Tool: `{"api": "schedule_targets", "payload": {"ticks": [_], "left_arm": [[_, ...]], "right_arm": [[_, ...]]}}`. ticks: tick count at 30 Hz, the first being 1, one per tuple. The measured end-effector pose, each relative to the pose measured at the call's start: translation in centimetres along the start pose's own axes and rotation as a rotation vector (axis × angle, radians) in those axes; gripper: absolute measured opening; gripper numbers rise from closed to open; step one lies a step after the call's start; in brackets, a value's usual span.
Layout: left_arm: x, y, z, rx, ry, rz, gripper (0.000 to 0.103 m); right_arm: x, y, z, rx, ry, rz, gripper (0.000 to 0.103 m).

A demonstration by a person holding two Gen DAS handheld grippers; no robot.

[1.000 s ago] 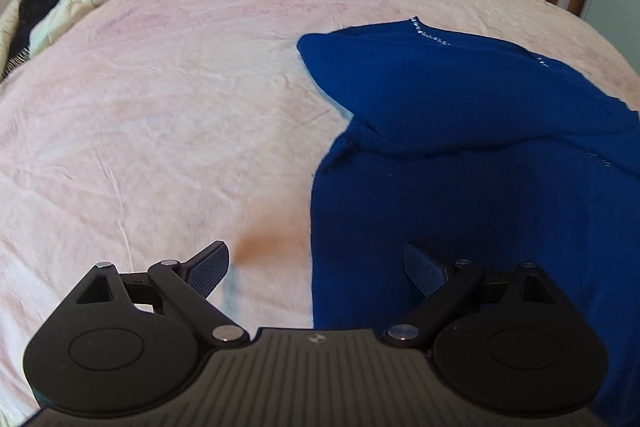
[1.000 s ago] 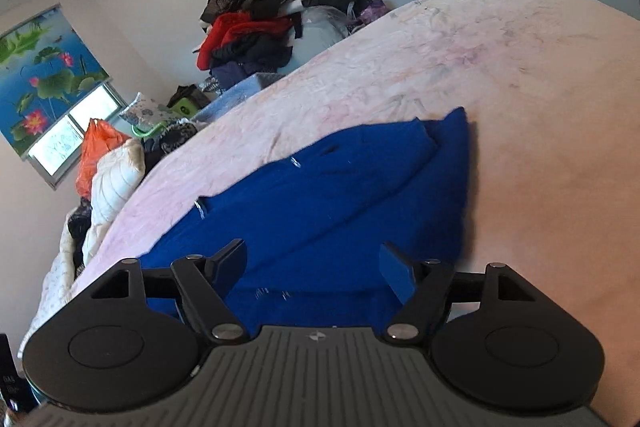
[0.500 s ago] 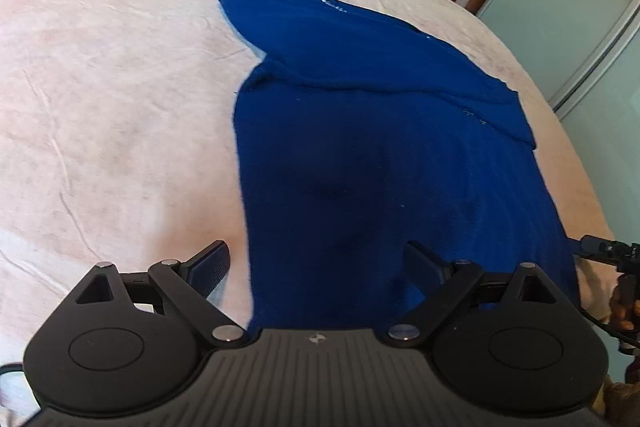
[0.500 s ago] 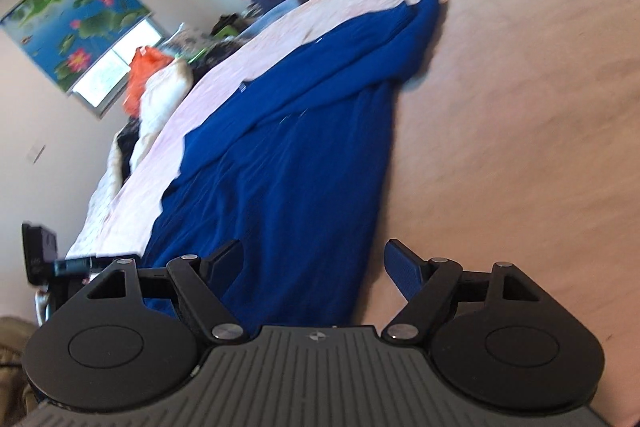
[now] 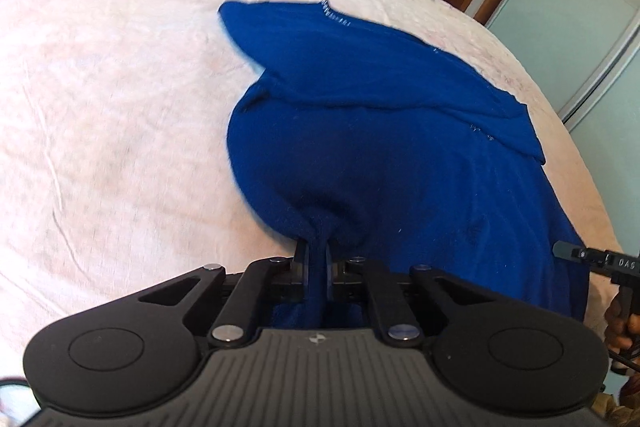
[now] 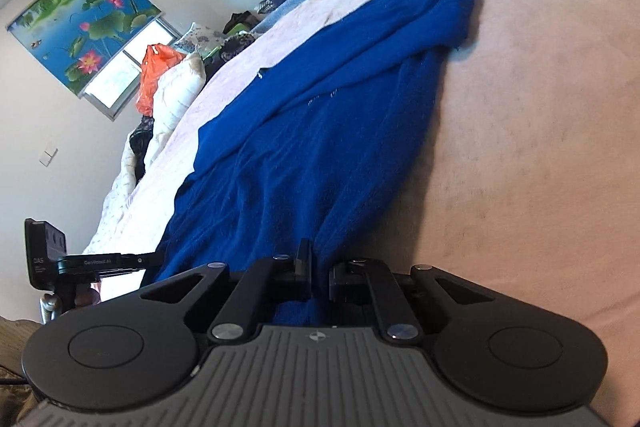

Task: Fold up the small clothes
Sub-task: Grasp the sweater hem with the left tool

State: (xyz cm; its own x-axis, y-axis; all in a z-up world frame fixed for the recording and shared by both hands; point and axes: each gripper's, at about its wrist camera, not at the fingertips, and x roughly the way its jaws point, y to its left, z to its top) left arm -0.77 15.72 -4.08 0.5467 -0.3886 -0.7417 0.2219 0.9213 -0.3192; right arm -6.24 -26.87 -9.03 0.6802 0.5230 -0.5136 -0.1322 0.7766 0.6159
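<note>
The blue garment (image 5: 380, 147) lies flat on the pink bedspread (image 5: 120, 107), sleeves folded across at twelve o'clock. My left gripper (image 5: 318, 259) is clamped on its hem; my right gripper (image 6: 319, 269) is closing on the opposite corner. If either thin pinch slips on lifting, the fold would go crooked.

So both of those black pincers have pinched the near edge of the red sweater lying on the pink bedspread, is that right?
Nearly. The sweater is blue, not red; the left wrist view shows it plainly. The rest holds: the left gripper and the right gripper have each pinched its near edge, and it lies on the pink bedspread.
</note>
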Motion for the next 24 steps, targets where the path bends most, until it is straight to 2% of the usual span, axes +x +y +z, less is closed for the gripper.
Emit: {"api": "schedule_targets", "payload": {"ticks": [6, 9, 13, 15, 16, 17, 18, 19, 22, 24], "left_arm": [[-1.2, -1.3, 3.2, 0.046, -0.12, 0.006, 0.007], [0.2, -1.9, 4.8, 0.072, -0.136, 0.064, 0.007], [3.1, -2.7, 5.9, 0.088, -0.119, 0.145, 0.007], [3.9, -3.0, 5.8, 0.092, -0.095, 0.157, 0.007], [3.9, -3.0, 5.6, 0.097, -0.092, 0.154, 0.008], [3.8, -2.9, 5.3, 0.103, -0.09, 0.158, 0.009], [3.7, -2.8, 5.0, 0.104, -0.09, 0.161, 0.009], [3.5, -2.5, 4.7, 0.104, -0.084, 0.158, 0.009], [2.7, -1.3, 3.7, 0.079, -0.06, 0.132, 0.012], [2.2, -0.4, 3.0, 0.053, -0.047, 0.12, 0.015]], "right_arm": [[-1.0, 0.9, 3.2, -0.06, -0.093, -0.035, 0.009], [-0.6, 1.2, 5.6, -0.105, -0.136, -0.079, 0.008], [1.4, 0.7, 8.1, -0.139, -0.155, -0.144, 0.009], [2.0, -0.4, 8.5, -0.056, -0.144, -0.149, 0.018], [1.9, -1.3, 8.5, -0.013, -0.141, -0.155, 0.034], [1.8, -1.7, 8.2, 0.009, -0.135, -0.155, 0.045], [1.4, -2.0, 7.7, 0.019, -0.132, -0.158, 0.065], [1.0, -2.1, 6.9, 0.014, -0.126, -0.156, 0.072], [0.0, -2.3, 4.2, 0.015, -0.07, -0.113, 0.073], [-0.7, -2.2, 2.5, 0.017, -0.058, -0.05, 0.073]]}}
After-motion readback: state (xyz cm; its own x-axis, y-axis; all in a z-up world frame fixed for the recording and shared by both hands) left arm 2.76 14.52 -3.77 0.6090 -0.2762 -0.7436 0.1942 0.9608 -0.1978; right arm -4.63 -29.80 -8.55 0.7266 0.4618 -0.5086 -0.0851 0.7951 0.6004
